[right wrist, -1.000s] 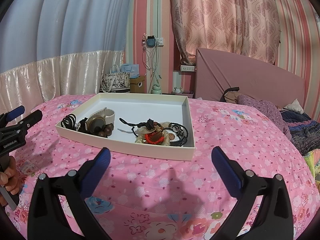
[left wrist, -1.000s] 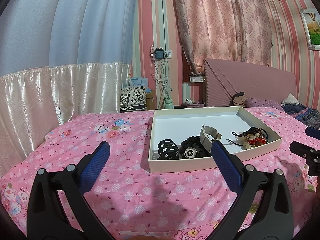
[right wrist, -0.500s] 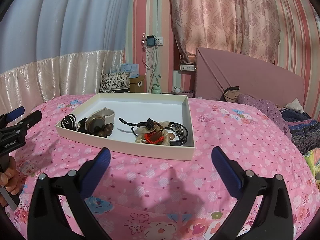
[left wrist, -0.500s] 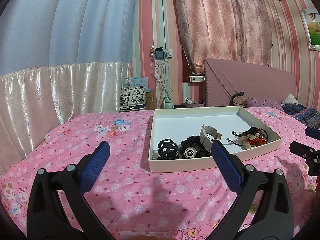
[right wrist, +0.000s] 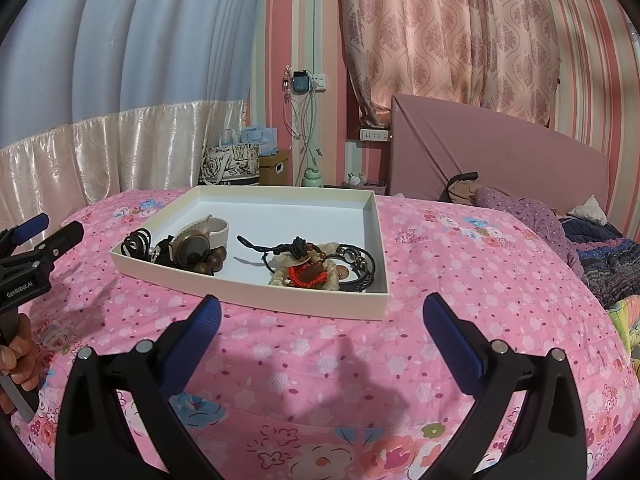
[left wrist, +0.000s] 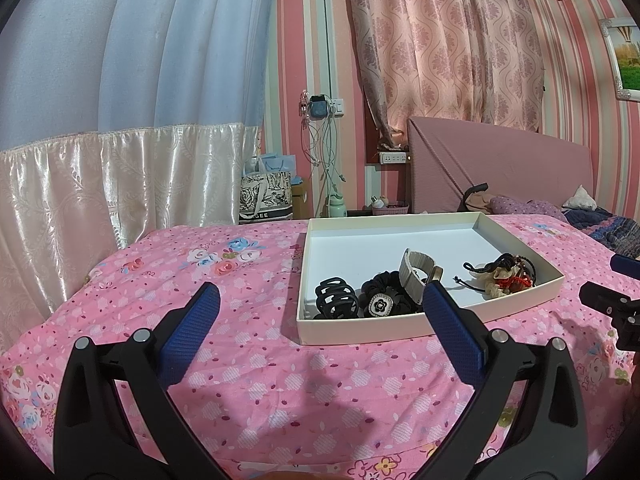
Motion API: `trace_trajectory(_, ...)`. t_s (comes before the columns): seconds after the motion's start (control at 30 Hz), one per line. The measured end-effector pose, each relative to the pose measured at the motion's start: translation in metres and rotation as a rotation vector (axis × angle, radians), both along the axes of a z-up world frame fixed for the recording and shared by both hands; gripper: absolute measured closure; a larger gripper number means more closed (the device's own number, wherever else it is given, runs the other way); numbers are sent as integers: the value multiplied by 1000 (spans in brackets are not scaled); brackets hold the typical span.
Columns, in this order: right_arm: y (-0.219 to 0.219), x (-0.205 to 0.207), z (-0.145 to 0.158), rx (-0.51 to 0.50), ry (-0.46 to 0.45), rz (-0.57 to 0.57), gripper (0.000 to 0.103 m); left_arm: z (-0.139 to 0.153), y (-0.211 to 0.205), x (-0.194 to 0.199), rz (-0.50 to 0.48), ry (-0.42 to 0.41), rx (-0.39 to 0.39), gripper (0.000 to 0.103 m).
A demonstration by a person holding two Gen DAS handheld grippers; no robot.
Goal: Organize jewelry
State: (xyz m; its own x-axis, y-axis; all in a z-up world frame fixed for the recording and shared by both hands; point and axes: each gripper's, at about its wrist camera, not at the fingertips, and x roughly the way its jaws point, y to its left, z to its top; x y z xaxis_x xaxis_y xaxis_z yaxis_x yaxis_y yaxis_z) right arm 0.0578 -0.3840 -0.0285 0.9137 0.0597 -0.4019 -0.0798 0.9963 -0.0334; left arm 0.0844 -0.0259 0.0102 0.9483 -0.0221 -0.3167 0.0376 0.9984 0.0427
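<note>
A shallow cream tray point(left wrist: 404, 330) lies on the pink floral bedspread point(right wrist: 460, 264) — black claw clip point(left wrist: 335, 302), flower scrunchie point(left wrist: 382, 299) and watch point(right wrist: 198, 243) along its near edge, tangled bracelets point(right wrist: 320, 265) at its near right corner. Left gripper point(left wrist: 320, 312) and right gripper point(right wrist: 320, 316) both gape, holding nothing.

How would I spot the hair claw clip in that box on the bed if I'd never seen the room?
Find the shallow cream box on the pink flowered bedspread. In the left camera's view, look in its near left corner: the hair claw clip lies there beside a black scrunchie with a flower charm. Unlike its neighbours, the clip is hard black plastic with curved, interlocking teeth.
</note>
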Motion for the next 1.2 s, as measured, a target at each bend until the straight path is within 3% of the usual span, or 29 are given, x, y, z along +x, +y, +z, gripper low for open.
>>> trace_trajectory(1.2, 4, 0, -4, 6, 6, -10, 2, 0, -1, 1, -2, 5, 3, 3)
